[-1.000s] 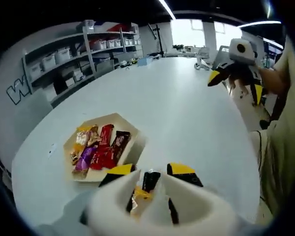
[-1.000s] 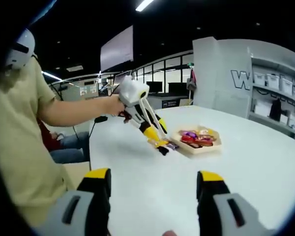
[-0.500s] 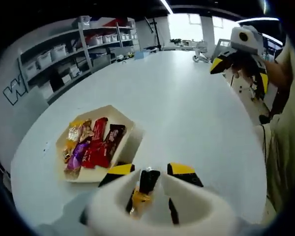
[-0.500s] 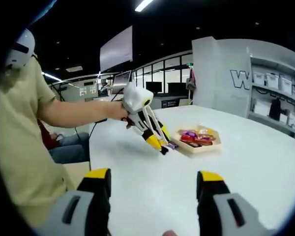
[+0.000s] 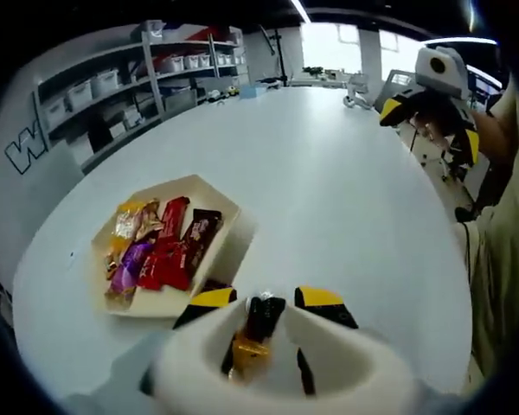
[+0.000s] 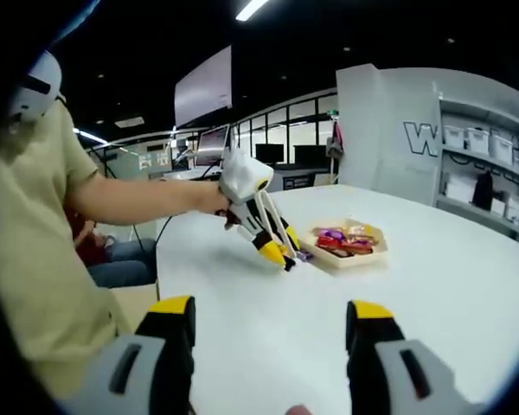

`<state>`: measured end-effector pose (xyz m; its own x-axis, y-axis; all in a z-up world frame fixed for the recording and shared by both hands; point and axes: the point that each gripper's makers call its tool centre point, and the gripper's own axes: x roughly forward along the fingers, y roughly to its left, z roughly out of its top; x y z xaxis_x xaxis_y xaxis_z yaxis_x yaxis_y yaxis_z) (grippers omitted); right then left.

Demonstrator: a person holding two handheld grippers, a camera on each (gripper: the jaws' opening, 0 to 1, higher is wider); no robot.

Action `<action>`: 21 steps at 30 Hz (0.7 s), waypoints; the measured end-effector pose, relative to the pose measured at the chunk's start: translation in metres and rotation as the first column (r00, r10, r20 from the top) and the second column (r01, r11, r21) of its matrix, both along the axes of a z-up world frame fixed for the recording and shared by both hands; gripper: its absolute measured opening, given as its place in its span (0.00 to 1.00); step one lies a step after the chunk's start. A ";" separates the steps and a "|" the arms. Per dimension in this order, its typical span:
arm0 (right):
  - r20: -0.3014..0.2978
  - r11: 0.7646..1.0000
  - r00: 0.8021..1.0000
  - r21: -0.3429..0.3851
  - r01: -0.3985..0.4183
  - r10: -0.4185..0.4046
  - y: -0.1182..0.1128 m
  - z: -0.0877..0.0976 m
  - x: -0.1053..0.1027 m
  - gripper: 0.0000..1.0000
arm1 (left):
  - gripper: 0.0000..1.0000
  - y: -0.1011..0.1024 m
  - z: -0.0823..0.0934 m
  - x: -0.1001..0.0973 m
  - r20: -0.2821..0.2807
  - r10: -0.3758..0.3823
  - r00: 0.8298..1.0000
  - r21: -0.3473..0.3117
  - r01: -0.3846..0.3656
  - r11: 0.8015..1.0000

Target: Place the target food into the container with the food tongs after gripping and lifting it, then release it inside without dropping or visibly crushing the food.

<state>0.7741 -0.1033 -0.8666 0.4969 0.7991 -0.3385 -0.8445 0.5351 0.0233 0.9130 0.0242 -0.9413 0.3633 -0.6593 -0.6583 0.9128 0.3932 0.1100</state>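
My left gripper (image 5: 265,304) is shut on a dark snack bar with an orange end (image 5: 256,327), held between its yellow-tipped jaws just off the near corner of a beige tray (image 5: 229,206). The tray holds several wrapped snack bars (image 5: 164,251) in red, purple, gold and brown. In the right gripper view the left gripper (image 6: 285,257) slants down to the table beside the tray (image 6: 349,259). My right gripper (image 6: 271,313) stands open with nothing between its jaws, well back from the tray; it also shows as the right gripper (image 5: 424,91) held above the table's far side.
The wide white table (image 5: 329,173) stretches away beyond the tray. Shelving with bins (image 5: 112,86) lines the wall to the left. The person's sleeve and arm (image 6: 112,203) reach in from the left of the right gripper view.
The left gripper, still holding the snack bar, has moved closer to the tray's near corner. The right gripper has stayed put.
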 end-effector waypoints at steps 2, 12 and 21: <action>0.000 1.000 1.000 0.003 0.001 -0.001 0.000 0.000 0.000 0.69 | 0.25 0.000 -0.001 0.001 -0.003 0.002 1.000 -0.001 -0.002 1.000; -0.001 1.000 1.000 0.001 0.004 -0.004 -0.001 0.000 0.000 0.69 | 0.24 -0.003 -0.004 -0.001 -0.049 0.028 0.998 -0.018 -0.029 0.999; -0.003 1.000 1.000 0.003 0.003 -0.003 0.000 -0.001 -0.002 0.69 | 0.24 -0.007 -0.004 -0.006 -0.053 0.034 0.998 -0.021 -0.035 0.999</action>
